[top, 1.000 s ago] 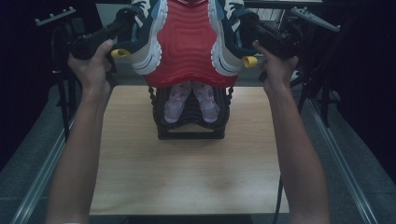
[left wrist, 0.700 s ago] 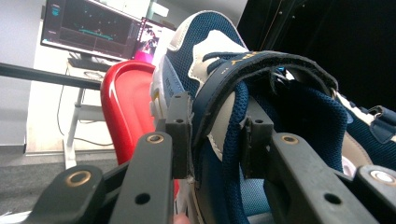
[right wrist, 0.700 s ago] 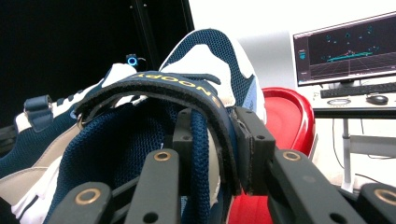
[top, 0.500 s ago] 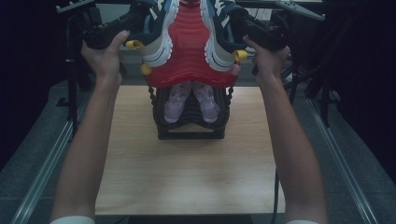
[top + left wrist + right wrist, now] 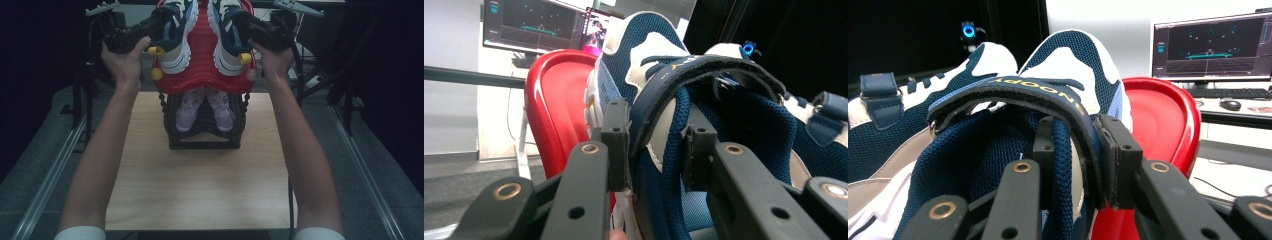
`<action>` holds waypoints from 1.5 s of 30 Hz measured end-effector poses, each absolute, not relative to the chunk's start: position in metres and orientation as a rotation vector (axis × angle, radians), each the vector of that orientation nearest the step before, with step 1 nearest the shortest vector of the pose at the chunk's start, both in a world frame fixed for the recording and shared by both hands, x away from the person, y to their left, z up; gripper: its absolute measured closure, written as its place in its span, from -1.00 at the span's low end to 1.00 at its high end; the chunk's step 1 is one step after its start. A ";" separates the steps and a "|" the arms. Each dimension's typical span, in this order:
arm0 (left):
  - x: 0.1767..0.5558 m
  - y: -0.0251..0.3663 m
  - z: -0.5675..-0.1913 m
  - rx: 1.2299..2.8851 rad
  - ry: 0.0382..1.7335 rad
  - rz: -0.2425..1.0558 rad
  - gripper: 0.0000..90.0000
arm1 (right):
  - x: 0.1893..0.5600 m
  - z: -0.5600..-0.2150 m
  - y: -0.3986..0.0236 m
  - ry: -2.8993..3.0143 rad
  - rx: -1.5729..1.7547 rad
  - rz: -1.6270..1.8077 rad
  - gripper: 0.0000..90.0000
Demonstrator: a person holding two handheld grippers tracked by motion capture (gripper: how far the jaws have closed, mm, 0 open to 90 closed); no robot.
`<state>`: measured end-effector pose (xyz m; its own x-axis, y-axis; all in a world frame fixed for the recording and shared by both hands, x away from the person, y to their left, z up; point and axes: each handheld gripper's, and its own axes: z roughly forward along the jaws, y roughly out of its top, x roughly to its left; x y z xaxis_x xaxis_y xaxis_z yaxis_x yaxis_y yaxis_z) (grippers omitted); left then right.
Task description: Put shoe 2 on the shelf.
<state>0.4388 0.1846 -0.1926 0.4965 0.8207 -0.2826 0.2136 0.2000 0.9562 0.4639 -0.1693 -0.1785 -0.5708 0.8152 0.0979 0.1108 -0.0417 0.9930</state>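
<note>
A pair of blue and white sneakers is held up over a red tray [image 5: 202, 60] that tops a black shoe rack [image 5: 202, 135]. My left gripper [image 5: 159, 22] is shut on the left sneaker [image 5: 175, 42]. One jaw sits inside the collar and the other outside, pressing the strap and mesh wall [image 5: 656, 150]. My right gripper [image 5: 246, 24] is shut the same way on the right sneaker [image 5: 227, 45], clamping its collar and strap [image 5: 1075, 165]. The sneakers' toes point away from me, with the soles toward the red tray [image 5: 554, 100] [image 5: 1158, 125].
A pair of pale lilac shoes [image 5: 204, 107] rests on the rack's lower tier. Yellow knobs [image 5: 156, 73] stick out at the red tray's sides. The rack stands at the far end of a wooden table [image 5: 200, 185]. Monitors [image 5: 1210, 45] sit behind it, and metal rails [image 5: 55, 170] flank the table.
Both hands have carried the sneakers farther away over the red tray, and the two sneakers have come closer together. The grips have not changed.
</note>
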 end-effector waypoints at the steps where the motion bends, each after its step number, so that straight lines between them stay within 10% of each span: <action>1: 0.439 0.183 -0.194 1.345 1.009 0.550 0.55 | 0.465 -0.180 -0.166 1.698 0.975 1.647 0.59; 18: 0.450 0.159 -0.209 1.396 0.985 0.589 0.20 | 0.476 -0.187 -0.141 1.808 0.927 1.471 0.45; 28: 0.453 0.167 -0.208 1.384 0.974 0.527 -0.22 | 0.481 -0.185 -0.150 1.841 0.961 1.611 -0.14; 45: 0.443 0.174 -0.210 1.367 0.960 0.463 -0.31 | 0.473 -0.187 -0.153 1.885 0.979 1.665 -0.35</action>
